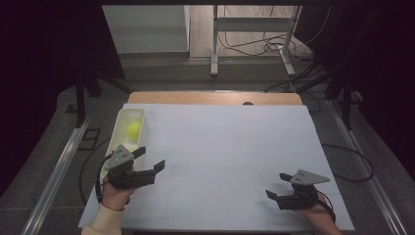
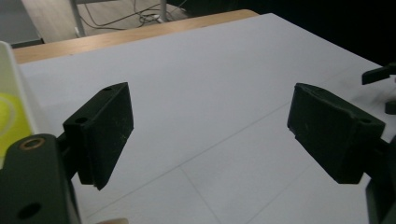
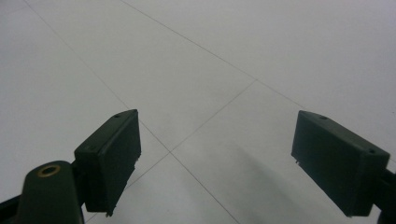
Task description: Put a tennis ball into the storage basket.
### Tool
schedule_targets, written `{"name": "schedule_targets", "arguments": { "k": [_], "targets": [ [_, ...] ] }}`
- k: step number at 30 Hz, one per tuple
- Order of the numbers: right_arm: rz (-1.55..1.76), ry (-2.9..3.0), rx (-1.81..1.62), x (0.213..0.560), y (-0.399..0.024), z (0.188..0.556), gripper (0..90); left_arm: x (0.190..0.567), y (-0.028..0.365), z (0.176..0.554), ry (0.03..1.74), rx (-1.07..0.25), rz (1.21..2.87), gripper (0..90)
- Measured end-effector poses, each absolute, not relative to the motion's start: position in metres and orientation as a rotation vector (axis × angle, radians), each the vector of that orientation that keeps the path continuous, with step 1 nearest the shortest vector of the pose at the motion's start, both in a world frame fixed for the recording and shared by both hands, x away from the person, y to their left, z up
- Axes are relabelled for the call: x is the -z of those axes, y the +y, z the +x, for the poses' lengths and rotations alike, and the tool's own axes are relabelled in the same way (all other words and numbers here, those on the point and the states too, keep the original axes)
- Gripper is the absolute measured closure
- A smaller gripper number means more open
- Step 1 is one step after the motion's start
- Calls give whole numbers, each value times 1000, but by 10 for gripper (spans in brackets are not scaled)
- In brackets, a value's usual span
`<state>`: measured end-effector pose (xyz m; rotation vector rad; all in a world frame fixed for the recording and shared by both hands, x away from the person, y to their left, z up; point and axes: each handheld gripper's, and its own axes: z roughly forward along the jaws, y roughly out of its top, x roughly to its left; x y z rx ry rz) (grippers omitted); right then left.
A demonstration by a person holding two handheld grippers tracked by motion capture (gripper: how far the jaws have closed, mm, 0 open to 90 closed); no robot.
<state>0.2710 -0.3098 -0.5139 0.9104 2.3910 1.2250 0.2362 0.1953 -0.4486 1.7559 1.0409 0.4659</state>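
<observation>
A yellow-green ball (image 1: 133, 129) lies inside a white bin (image 1: 122, 117) at the table's left edge; a sliver of that ball (image 2: 7, 116) and the bin wall (image 2: 21, 100) show at the left of the left gripper view. My left gripper (image 1: 150, 159) is held just in front of the bin, pointing right across the white table, open with nothing between its jaws (image 2: 210, 130). My right gripper (image 1: 277, 185) rests low at the front right, pointing left, open and empty (image 3: 215, 149). Its tips (image 2: 380, 84) appear far right in the left gripper view.
The white tabletop (image 1: 225, 147) is bordered by a wooden strip (image 1: 215, 97) at the far edge. Beyond it stand a metal frame (image 1: 252, 34) and loose cables (image 1: 274, 46) on the floor. Dark curtains close in both sides.
</observation>
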Motion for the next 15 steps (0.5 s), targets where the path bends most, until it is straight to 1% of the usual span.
{"name": "schedule_targets", "arguments": {
  "k": [9,15],
  "targets": [
    [897,2387,-1237,514,-311,265,161,465,174,230,981,-412,1801,153],
    [898,2393,-1234,514,-311,263,161,482,160,227,957,-358,1831,154]
  ]
}}
